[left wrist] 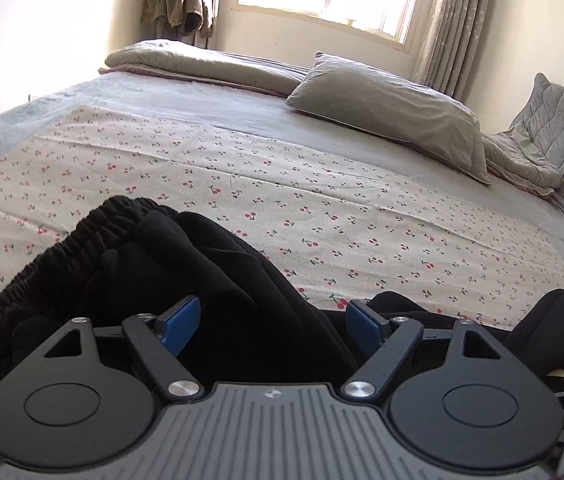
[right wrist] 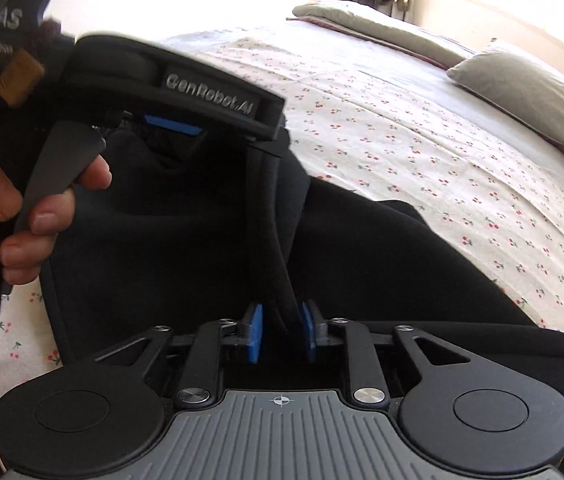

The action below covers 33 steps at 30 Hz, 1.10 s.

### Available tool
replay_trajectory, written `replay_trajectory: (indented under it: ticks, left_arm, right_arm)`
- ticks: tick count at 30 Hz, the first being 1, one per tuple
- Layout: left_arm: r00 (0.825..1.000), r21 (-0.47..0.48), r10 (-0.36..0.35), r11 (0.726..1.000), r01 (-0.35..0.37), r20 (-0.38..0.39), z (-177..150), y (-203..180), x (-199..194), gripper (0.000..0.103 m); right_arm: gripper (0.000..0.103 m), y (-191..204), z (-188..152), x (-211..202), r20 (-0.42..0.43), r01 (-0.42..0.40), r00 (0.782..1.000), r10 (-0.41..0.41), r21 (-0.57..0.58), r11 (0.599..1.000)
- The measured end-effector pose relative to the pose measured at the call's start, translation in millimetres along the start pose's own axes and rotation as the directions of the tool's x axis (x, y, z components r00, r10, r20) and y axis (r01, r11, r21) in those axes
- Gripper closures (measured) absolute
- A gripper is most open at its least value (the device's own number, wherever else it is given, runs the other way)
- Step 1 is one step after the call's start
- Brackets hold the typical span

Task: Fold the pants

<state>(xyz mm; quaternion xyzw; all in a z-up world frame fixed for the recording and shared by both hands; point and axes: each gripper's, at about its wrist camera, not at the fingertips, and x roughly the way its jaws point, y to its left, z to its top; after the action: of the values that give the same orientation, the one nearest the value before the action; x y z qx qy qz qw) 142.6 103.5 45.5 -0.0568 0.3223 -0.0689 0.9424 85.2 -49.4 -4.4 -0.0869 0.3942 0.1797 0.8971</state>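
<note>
Soft, limp black pants [left wrist: 217, 280] on the bed [left wrist: 322, 184]: our left gripper [left wrist: 269, 322] fingers wide, right gripper [right wrist: 282, 330] fingers pinching a seam; we judge hems grip best

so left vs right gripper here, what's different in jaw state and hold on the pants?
The left gripper has its jaws spread wide; the right gripper has its jaws nearly together.

The left straddles the black pants with no pinch evident; the right is clamped on a raised fold of them.

In the right wrist view, the left gripper appears raised and partly wrapped in fabric.

Both have blue pads and sit over the cherry-print sheet.
</note>
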Motion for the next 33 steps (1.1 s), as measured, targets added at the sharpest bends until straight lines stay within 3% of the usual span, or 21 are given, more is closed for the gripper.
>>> replay_trajectory:
  ticks: [3,6,10,13,16,19,20,21,22,24,27,33]
  left_arm:
    - [1.0,-0.015,0.028,0.999,-0.028,0.005,12,3,12,0.02]
    - [1.0,-0.076,0.018,0.997,-0.019,-0.015,19,7,27,0.02]
    - [0.997,-0.094,0.069,0.993,-0.073,-0.045,22,3,47,0.024]
    - [0.986,-0.072,0.154,0.985,-0.158,-0.057,20,-3,53,0.035]
    - [0.977,-0.032,0.204,0.978,-0.206,-0.061,16,-6,57,0.05]
    - [0.975,-0.042,0.217,0.975,-0.219,-0.049,18,-2,53,0.074]
    - [0.975,-0.052,0.216,0.975,-0.218,-0.044,19,0,51,0.083]
    - [0.976,-0.063,0.213,0.975,-0.215,-0.036,20,1,47,0.086]
    - [0.978,-0.073,0.206,0.975,-0.208,-0.027,21,2,44,0.088]
    - [0.982,-0.096,0.188,0.977,-0.188,-0.01,23,6,36,0.089]
    - [0.99,-0.157,0.142,0.978,-0.137,0.025,25,16,21,0.09]
    - [0.995,-0.231,0.053,0.972,-0.032,0.084,19,44,-24,0.09]
  right_arm:
    - [0.04,-40,6,-18,0.019,0.061,0.998,-0.064,0.1,0.993]
    - [0.039,-88,11,-25,0.003,0.188,0.981,-0.192,0.198,0.962]
    - [0.038,-167,11,-22,-0.079,0.337,0.939,-0.335,0.409,0.848]
    - [0.038,-209,-4,-13,-0.177,0.439,0.895,-0.409,0.509,0.74]
    - [0.038,-238,-28,4,-0.27,0.502,0.861,-0.43,0.58,0.642]
    - [0.039,-250,-42,21,-0.312,0.536,0.839,-0.446,0.614,0.579]
    - [0.041,-250,-44,23,-0.304,0.542,0.833,-0.463,0.62,0.568]
    - [0.054,-248,-44,23,-0.304,0.553,0.824,-0.479,0.617,0.56]
    - [0.078,-245,-42,17,-0.306,0.576,0.807,-0.505,0.595,0.561]
    - [0.101,-245,-40,12,-0.298,0.586,0.8,-0.521,0.573,0.572]
    - [0.103,-248,-45,-17,-0.229,0.539,0.814,-0.534,0.641,0.546]
    - [0.103,-219,-56,-108,-0.051,0.491,0.781,-0.622,0.666,0.562]
